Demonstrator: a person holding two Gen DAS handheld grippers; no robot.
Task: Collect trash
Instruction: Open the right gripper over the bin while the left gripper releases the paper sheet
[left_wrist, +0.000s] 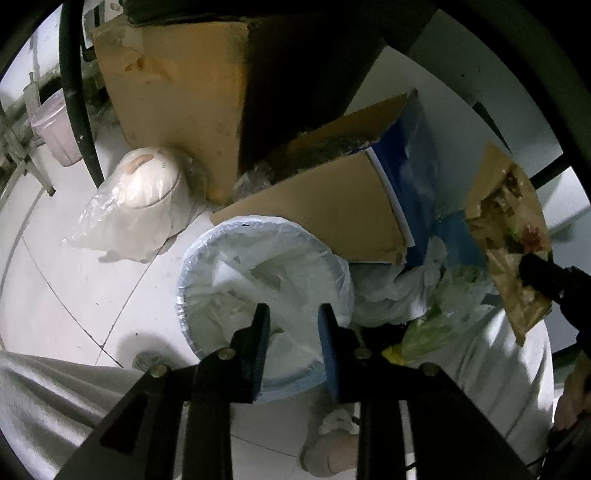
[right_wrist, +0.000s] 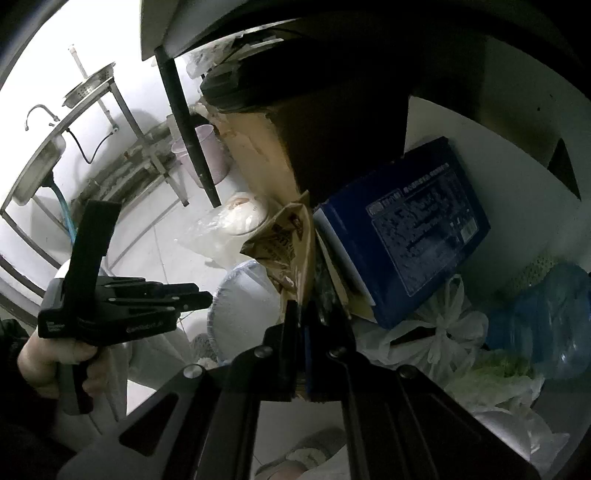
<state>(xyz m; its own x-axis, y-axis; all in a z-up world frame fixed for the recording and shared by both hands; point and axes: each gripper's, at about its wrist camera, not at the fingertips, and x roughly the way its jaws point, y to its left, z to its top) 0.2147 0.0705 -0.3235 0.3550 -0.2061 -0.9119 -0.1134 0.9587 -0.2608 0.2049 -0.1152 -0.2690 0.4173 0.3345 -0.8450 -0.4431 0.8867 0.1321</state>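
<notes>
Right gripper (right_wrist: 302, 314) clamping together on crumpled, stained brown paper bag (right_wrist: 284, 236), hanging just above lined white bin (left_wrist: 258, 266); left gripper (left_wrist: 293, 314) standing apart, gripping nothing, hovering over bin mouth

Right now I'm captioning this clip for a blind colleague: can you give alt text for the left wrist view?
The left gripper hangs open above a bin lined with a clear bag, nothing between its jaws. Cardboard boxes and filled plastic bags crowd behind it; at right, the right gripper pinches a crumpled brown paper bag.
</notes>
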